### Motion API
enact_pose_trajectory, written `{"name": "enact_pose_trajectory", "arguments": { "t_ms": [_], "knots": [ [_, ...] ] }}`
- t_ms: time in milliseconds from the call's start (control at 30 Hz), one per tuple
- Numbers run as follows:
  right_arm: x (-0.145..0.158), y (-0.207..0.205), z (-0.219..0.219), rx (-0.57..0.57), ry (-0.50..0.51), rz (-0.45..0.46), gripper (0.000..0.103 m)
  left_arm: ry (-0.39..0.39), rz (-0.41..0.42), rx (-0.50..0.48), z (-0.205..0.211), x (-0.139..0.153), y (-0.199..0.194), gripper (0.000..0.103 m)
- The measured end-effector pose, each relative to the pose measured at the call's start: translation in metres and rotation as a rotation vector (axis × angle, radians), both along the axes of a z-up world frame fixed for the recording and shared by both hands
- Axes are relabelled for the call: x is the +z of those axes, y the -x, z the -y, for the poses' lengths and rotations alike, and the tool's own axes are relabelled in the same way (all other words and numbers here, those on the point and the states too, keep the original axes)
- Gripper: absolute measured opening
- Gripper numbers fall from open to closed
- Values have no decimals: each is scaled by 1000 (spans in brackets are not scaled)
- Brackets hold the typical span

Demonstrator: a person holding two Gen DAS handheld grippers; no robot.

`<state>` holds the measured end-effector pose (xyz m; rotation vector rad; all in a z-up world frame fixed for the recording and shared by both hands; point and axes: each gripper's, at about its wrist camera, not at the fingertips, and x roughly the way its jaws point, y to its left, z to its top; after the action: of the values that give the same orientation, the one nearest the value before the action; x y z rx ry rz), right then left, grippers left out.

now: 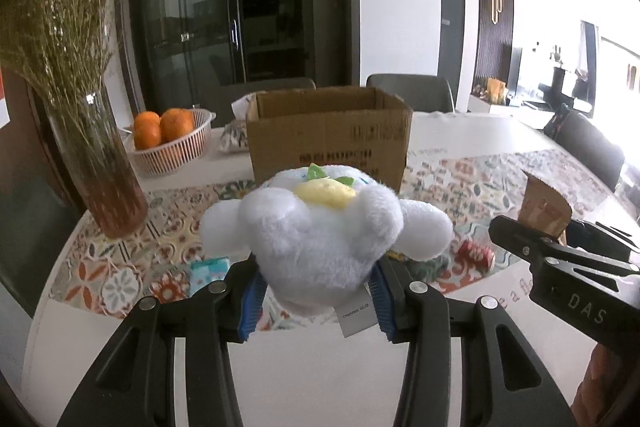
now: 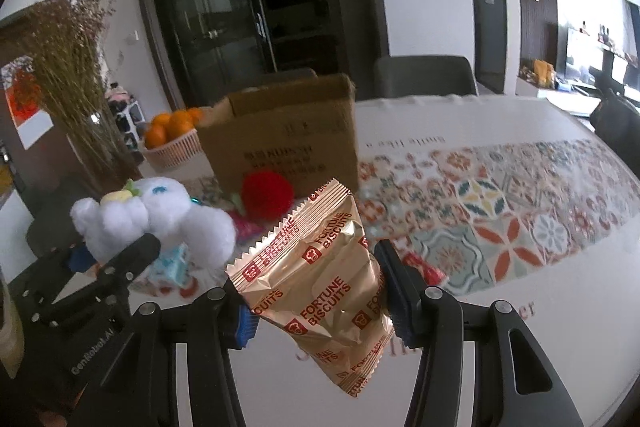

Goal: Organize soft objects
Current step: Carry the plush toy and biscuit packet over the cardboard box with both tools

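Observation:
My left gripper [image 1: 316, 301] is shut on a white plush toy [image 1: 320, 239] with a yellow patch, held above the table in front of an open cardboard box [image 1: 328, 139]. My right gripper [image 2: 320, 299] is shut on a gold Fortune Biscuits packet [image 2: 316, 283], held above the table to the right of the plush [image 2: 156, 223]. The box [image 2: 280, 143] stands behind both. A red pompom-like soft object [image 2: 268, 195] lies by the box's front. In the left wrist view the right gripper [image 1: 560, 259] shows at the right with the packet's top [image 1: 544, 207].
A glass vase of dried flowers [image 1: 96, 163] stands at the left, a basket of oranges [image 1: 168, 143] behind it. A patterned runner [image 2: 500, 211] crosses the white table. A small teal pack [image 1: 210, 267] and a red wrapped item [image 1: 476, 253] lie on the runner. Chairs stand behind.

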<state>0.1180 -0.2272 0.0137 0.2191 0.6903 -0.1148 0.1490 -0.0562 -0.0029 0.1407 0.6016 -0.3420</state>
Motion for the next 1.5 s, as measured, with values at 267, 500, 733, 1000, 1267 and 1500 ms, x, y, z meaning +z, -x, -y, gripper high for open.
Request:
{"name": "enact_pose_trajectory", "arguments": {
  "t_ms": [267,500,733,1000,1267,1500],
  "knots": [
    [37,-35,-1,42,-38,44,53,3,39,-15,-6,38,-16,46],
    [62,-79,3,87,-98,49,53,-2,48,-23,-4,67,-50,46],
    [86,-130,10,123,-127,46,53,-21,65,-23,5,90,-88,46],
    [93,-193,27,176,-181,-22,53,-20,11,-40,23,106,-147,46],
    [75,-251,46,179,-236,-96,53,-23,-54,-55,39,107,-200,46],
    [47,-296,51,178,-240,-190,53,-37,-146,-65,50,87,-243,46]
  ]
}}
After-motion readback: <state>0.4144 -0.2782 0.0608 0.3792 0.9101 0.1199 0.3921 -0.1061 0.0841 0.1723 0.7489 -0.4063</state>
